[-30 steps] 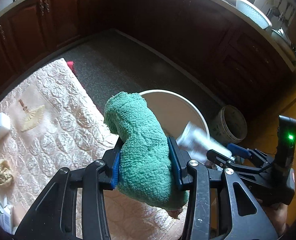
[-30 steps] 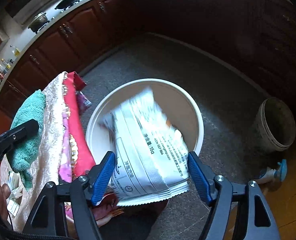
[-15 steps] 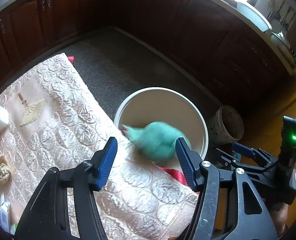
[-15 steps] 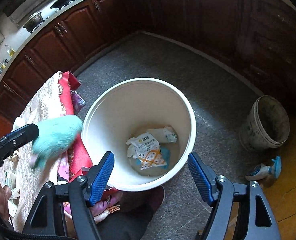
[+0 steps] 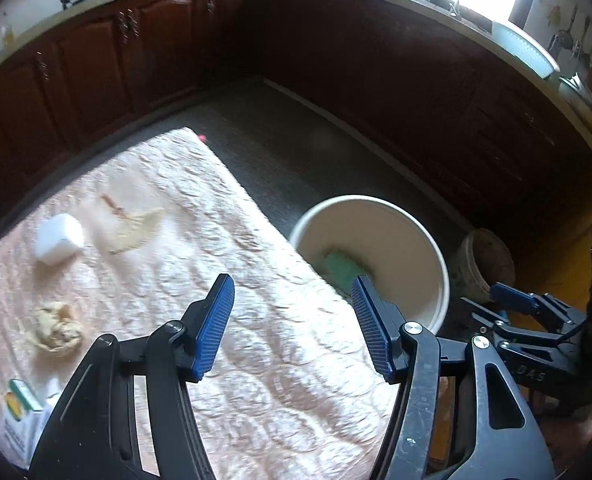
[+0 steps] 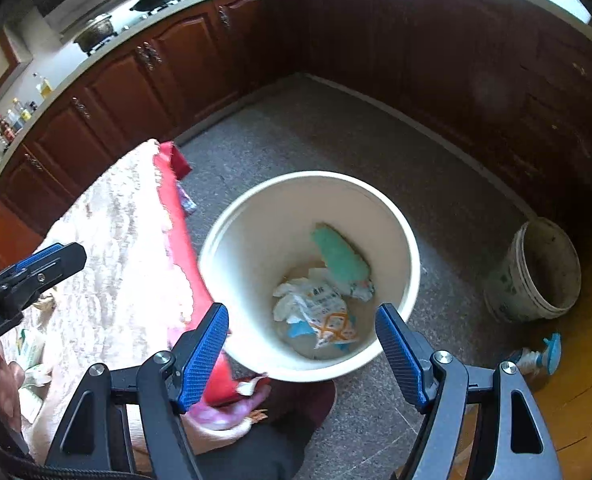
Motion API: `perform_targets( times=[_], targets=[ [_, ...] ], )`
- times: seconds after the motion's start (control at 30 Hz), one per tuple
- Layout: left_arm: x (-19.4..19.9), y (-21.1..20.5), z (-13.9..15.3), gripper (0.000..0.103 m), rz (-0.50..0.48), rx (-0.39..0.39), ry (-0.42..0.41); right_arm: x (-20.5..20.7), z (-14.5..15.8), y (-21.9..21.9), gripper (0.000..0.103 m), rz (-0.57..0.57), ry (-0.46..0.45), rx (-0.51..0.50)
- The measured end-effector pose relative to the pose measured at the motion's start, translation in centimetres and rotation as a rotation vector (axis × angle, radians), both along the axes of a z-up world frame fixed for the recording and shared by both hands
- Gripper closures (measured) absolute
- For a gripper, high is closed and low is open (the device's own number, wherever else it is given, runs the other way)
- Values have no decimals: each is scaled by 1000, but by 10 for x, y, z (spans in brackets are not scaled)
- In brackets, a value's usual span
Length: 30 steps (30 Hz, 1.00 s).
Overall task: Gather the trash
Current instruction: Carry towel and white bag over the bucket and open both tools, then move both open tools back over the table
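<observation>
A white trash bucket (image 6: pixel 410 276) stands on the floor beside the table; it also shows in the left wrist view (image 5: pixel 442 276). Inside it lie a green cloth (image 6: pixel 340 258) and crumpled white wrappers (image 6: pixel 320 312); the green cloth shows in the left wrist view (image 5: pixel 342 266) too. My left gripper (image 5: pixel 293 326) is open and empty above the table's edge. My right gripper (image 6: pixel 304 354) is open and empty above the bucket's near rim. On the pink quilted tablecloth (image 5: pixel 255 360) lie a crumpled tissue (image 5: pixel 55 330), a white box (image 5: pixel 57 238) and a yellowish scrap (image 5: pixel 135 228).
A small carton (image 5: pixel 19 416) sits at the table's near left corner. A dirty old bucket (image 6: pixel 536 270) and a spray bottle (image 6: pixel 540 356) stand on the floor at the right. Dark wooden cabinets (image 5: pixel 95 60) ring the room. A red underlayer (image 6: pixel 183 248) hangs off the table's edge.
The left gripper opened and the green cloth fell into the bucket. The right gripper's wrapper dropped into the bucket earlier. Both grippers now stand open and empty.
</observation>
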<state>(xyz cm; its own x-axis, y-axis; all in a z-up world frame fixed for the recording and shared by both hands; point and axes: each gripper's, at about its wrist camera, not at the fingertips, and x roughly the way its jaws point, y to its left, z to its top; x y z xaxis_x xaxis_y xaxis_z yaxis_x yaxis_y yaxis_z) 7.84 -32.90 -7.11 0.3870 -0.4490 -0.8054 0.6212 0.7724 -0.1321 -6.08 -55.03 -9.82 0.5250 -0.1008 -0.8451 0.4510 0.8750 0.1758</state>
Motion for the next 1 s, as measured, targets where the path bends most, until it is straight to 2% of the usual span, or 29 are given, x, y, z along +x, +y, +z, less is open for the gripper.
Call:
perform_targets(
  times=[0.3, 0.53, 0.67, 0.8, 1.0],
  targets=[
    [5, 46, 14, 43, 69, -4, -44, 16, 21, 40, 30, 81, -36, -30],
    [16, 98, 14, 43, 141, -17, -18, 32, 34, 78, 30, 172, -63, -43],
    [26, 139, 12, 43, 189, -7, -1, 47, 32, 102, 29, 227, -54, -38],
    [36, 190, 9, 33, 240, 0, 23, 65, 29, 133, 18, 293, -41, -54],
    [47, 260, 0, 32, 297, 55, 67, 101, 19, 180, 18, 418, -29, -18]
  ],
)
